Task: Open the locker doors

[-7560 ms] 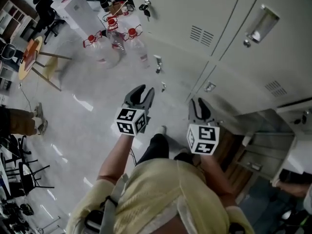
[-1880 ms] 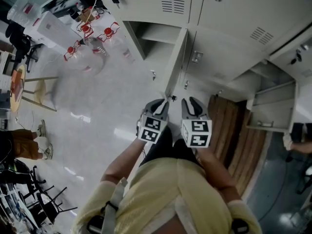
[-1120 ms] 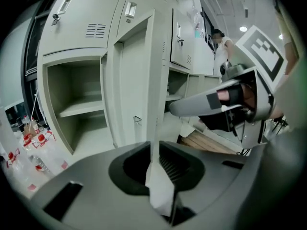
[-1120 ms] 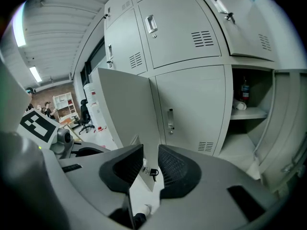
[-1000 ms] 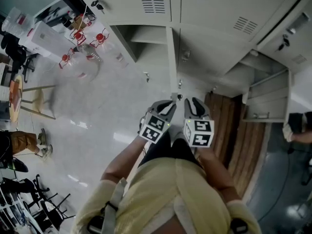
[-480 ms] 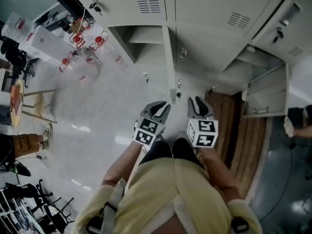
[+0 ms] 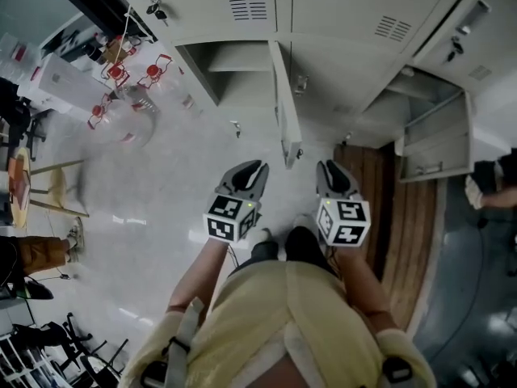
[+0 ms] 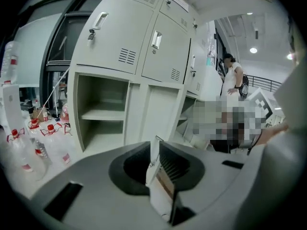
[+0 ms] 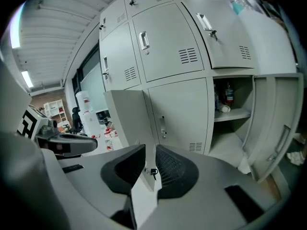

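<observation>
A bank of pale grey lockers (image 7: 339,6) fills the top of the head view. One lower door (image 7: 283,95) stands swung out edge-on toward me, its empty shelved compartment (image 7: 230,59) to its left. A key (image 7: 299,153) hangs at the door's free edge. My left gripper (image 7: 252,168) hovers left of that edge, apart from it, jaws narrowly open on nothing. My right gripper (image 7: 331,168) hovers right of it; its jaws have just been closing, and nothing is between them. Past the left gripper (image 8: 154,146) I see the compartment (image 8: 103,114). Beyond the right gripper (image 9: 150,151) lie the door (image 9: 127,121) and a closed neighbouring door (image 9: 184,114).
Another locker door (image 7: 436,136) stands open at the right, with items on its shelf (image 9: 230,110). Large water bottles (image 7: 129,111) with red caps lie on the floor at the left beside a stool (image 7: 48,188). A person (image 7: 493,188) is at the right edge. Wooden flooring (image 7: 380,208) runs below the lockers.
Both grippers have drawn back from the door's free edge, the left also shifting left. The door has swung a little wider. The right jaws' gap has narrowed.
</observation>
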`<state>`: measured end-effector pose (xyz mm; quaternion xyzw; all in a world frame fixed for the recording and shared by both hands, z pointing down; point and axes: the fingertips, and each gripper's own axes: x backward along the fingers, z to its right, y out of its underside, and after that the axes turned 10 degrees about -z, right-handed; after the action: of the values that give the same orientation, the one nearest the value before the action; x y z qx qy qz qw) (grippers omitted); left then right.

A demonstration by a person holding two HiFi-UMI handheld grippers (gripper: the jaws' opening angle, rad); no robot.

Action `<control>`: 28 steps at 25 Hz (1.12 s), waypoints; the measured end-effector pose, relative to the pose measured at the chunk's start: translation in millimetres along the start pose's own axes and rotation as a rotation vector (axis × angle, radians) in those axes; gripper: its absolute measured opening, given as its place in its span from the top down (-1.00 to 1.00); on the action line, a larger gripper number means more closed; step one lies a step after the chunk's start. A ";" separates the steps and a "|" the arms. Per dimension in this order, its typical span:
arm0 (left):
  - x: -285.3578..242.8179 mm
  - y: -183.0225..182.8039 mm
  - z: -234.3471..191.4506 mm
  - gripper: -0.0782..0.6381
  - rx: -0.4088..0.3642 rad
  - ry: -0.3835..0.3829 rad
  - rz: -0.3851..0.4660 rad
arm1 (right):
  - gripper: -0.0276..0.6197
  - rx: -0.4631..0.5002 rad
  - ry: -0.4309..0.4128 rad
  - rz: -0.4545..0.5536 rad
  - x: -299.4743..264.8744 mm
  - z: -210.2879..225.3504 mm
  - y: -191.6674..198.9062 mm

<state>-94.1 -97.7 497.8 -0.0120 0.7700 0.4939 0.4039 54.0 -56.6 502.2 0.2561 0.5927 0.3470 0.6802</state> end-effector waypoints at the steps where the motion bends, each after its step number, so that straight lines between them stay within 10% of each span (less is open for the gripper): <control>1: 3.9 -0.6 -1.7 0.62 0.010 0.009 0.008 | 0.72 -0.003 0.009 0.000 1.0 -1.2 1.3; 28: 30.8 -8.7 -17.3 0.65 -0.003 0.025 0.050 | 0.91 -0.031 0.123 0.021 30.4 -14.4 5.5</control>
<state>-121.8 -103.8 475.0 0.0009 0.7743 0.5047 0.3817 40.7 -30.5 484.8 0.2298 0.6250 0.3783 0.6430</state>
